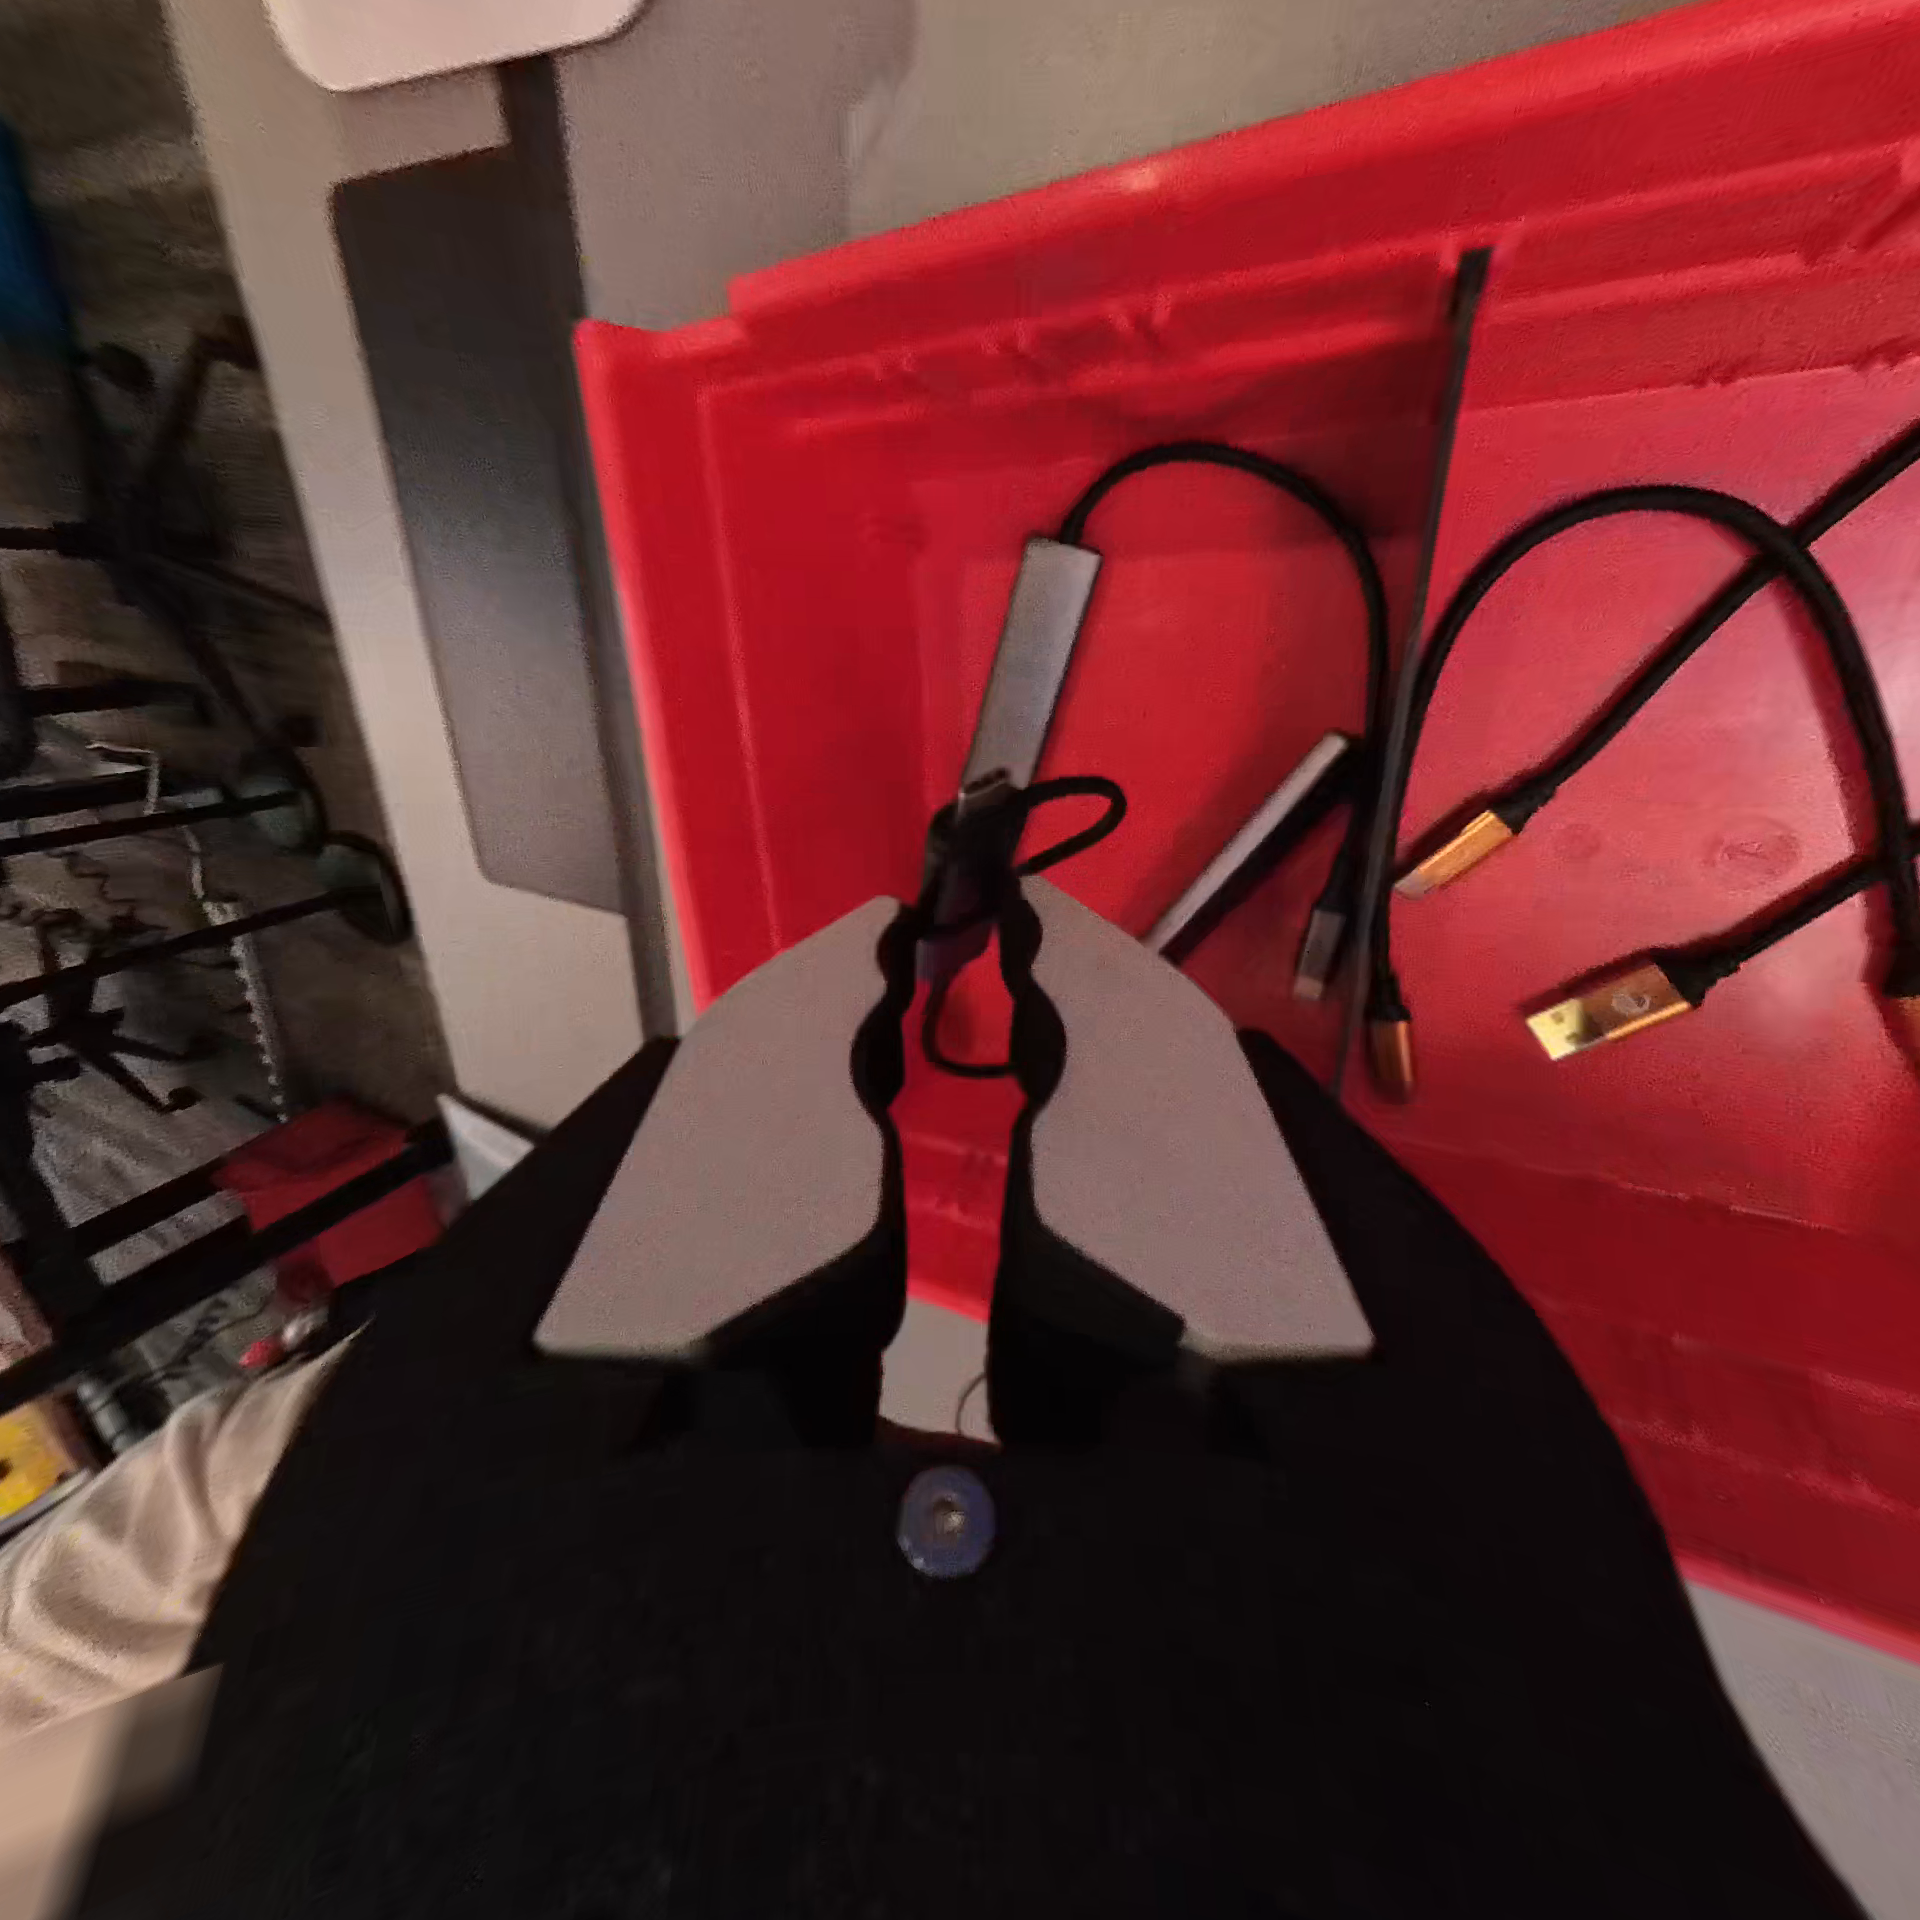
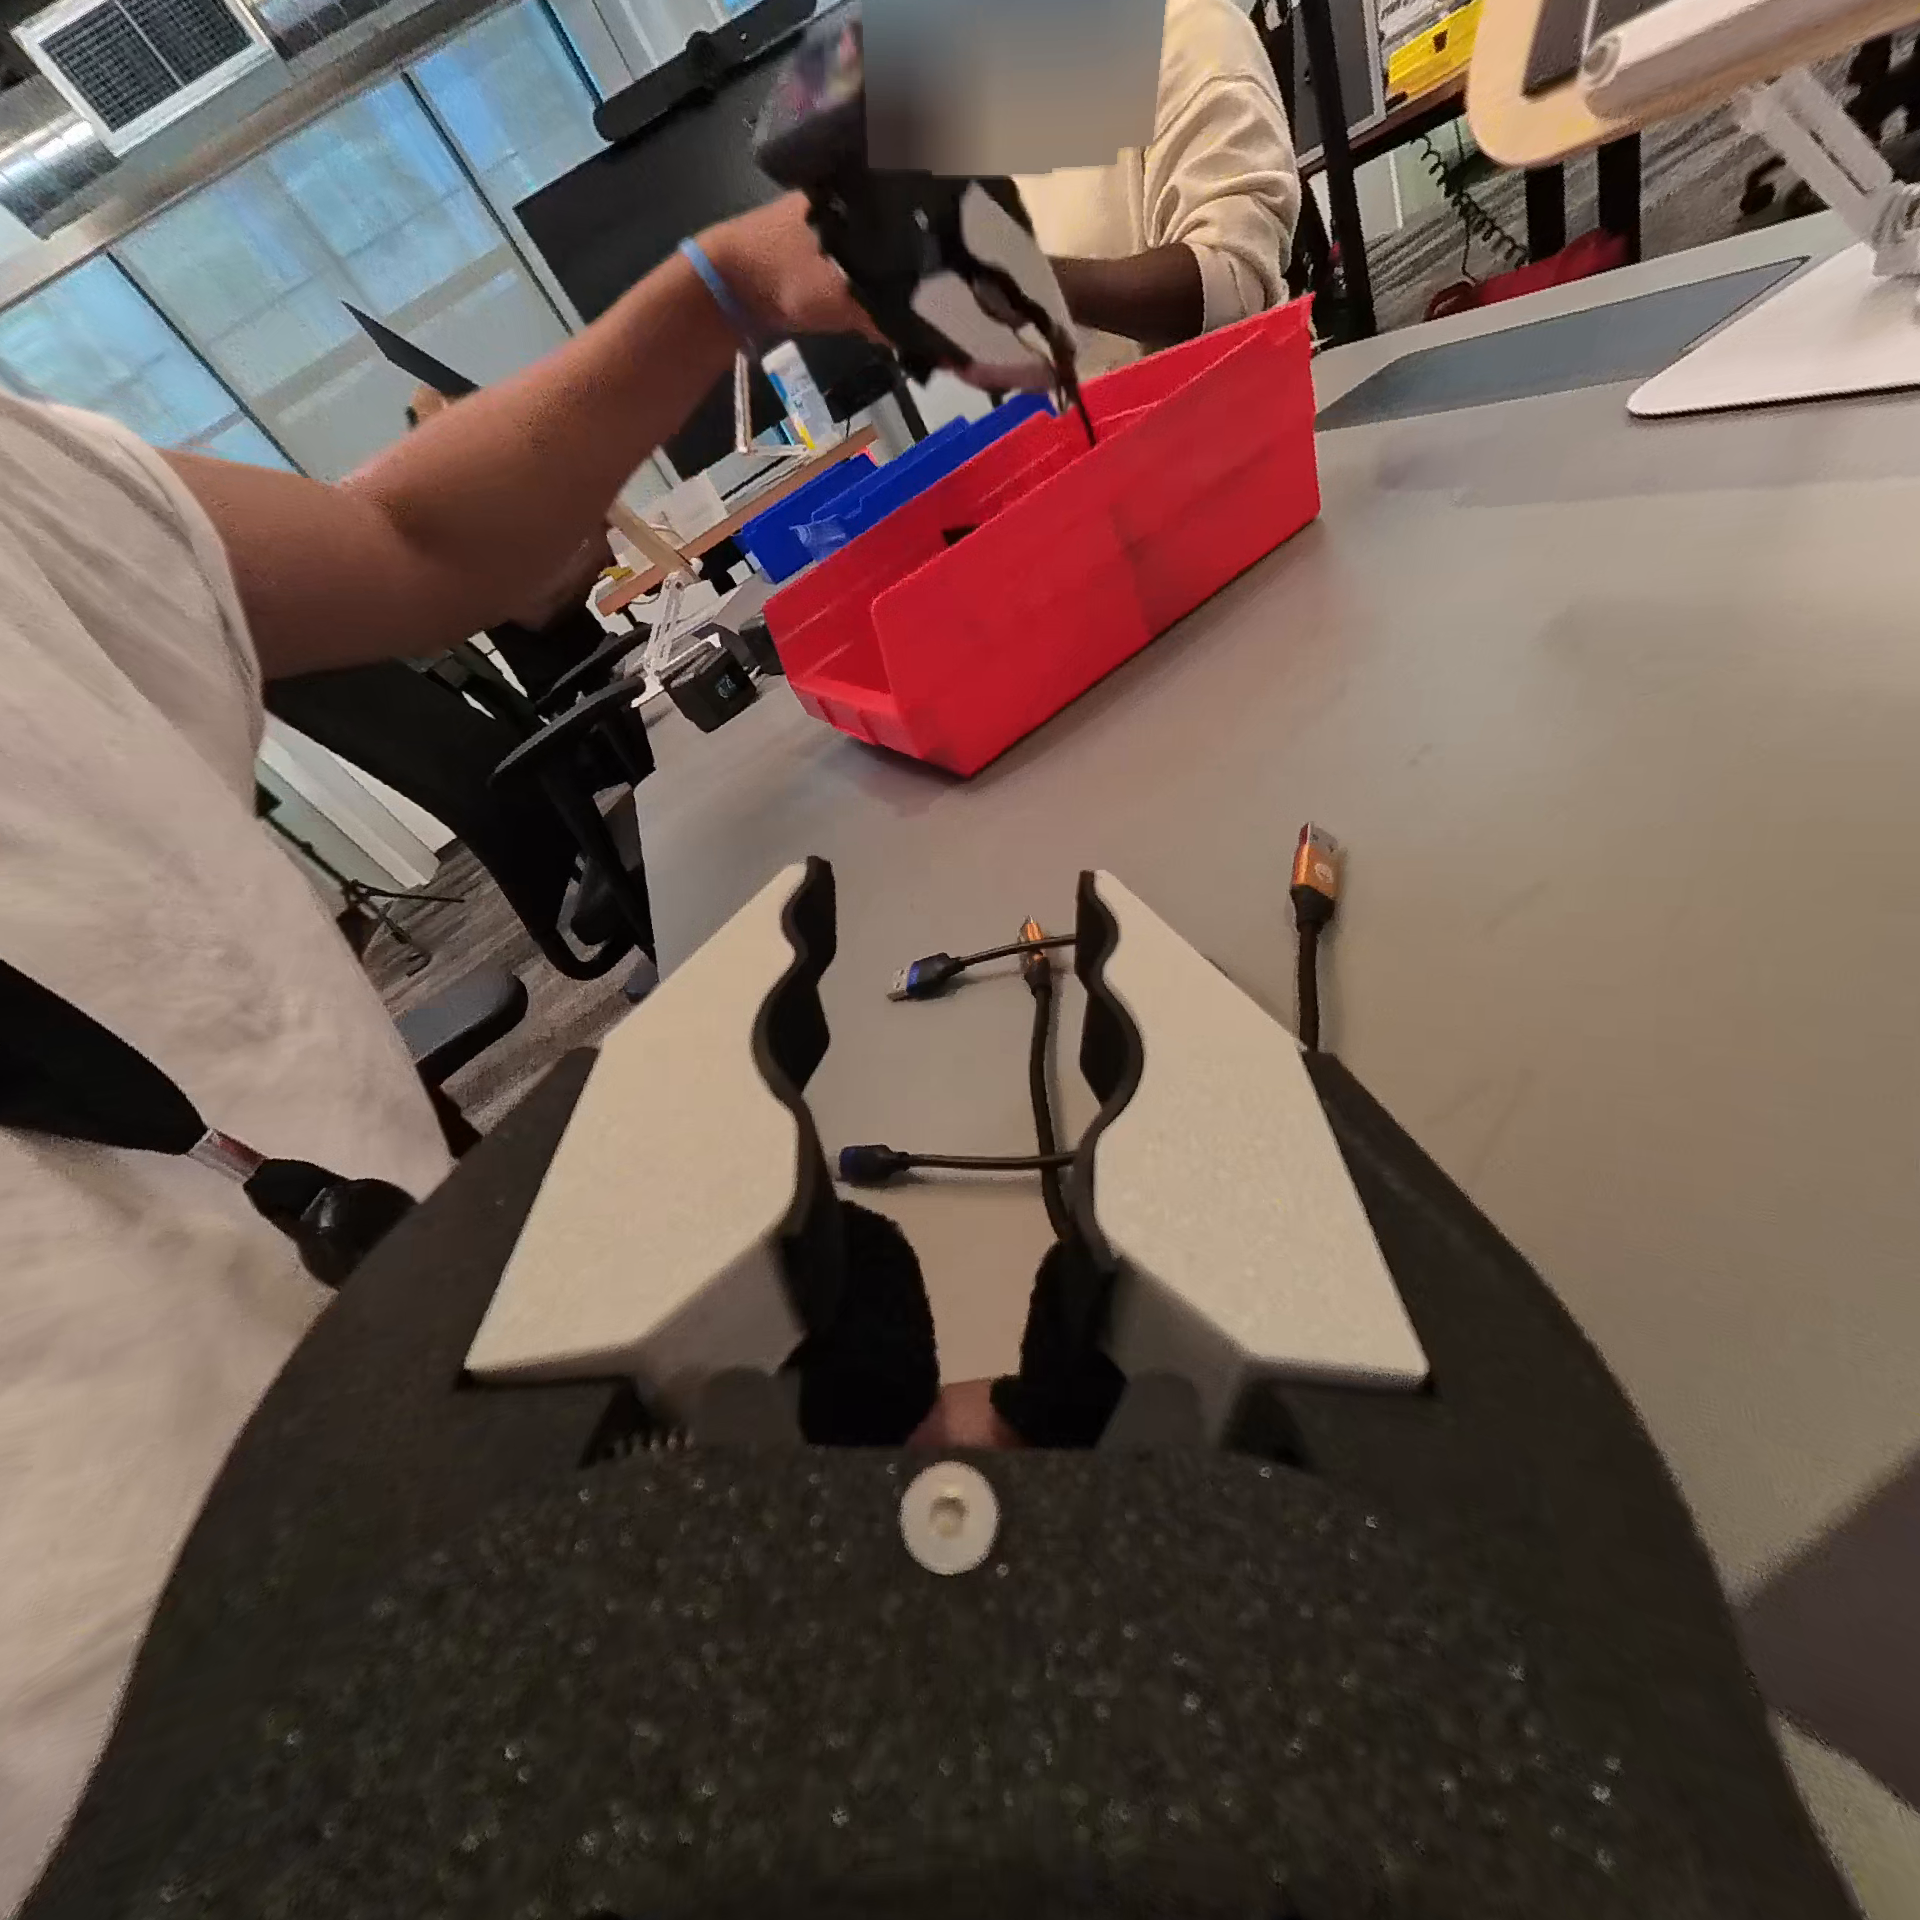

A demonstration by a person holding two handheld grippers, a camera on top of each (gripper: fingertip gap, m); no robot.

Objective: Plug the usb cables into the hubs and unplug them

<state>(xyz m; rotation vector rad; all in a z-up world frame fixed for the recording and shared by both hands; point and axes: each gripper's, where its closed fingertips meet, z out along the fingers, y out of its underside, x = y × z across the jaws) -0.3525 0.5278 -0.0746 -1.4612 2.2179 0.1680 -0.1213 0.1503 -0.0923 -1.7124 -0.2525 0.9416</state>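
Observation:
My left gripper (image 1: 961,909) is shut on a short black cable (image 1: 971,862) and holds it above a red bin (image 1: 1143,343). In the bin lie a grey USB hub (image 1: 1023,675) with a black cord, a second grey hub (image 1: 1247,842), and black braided cables with orange plugs (image 1: 1616,1003). A thin black divider (image 1: 1418,644) splits the bin. My right gripper (image 2: 956,894) is open above the grey table (image 2: 1558,727). Between its fingers lie a short black cable with blue plugs (image 2: 935,971) and an orange-tipped black cable (image 2: 1044,1049). The left gripper also shows over the bin in the right wrist view (image 2: 1039,358).
An orange-plugged braided cable (image 2: 1311,914) lies right of my right gripper. Blue bins (image 2: 831,509) stand behind the red bin (image 2: 1039,613). A white monitor base (image 2: 1787,343) sits at the far right. A person's arm (image 2: 468,488) reaches across the left; another person sits behind. Office chairs (image 2: 540,769) stand left of the table. Across from one pair of fingers to the other is roughly 45 centimetres. The grey USB hub (image 1: 1023,675) is closer to my left gripper, around 10 centimetres from its tips; the right tips are 45 centimetres off.

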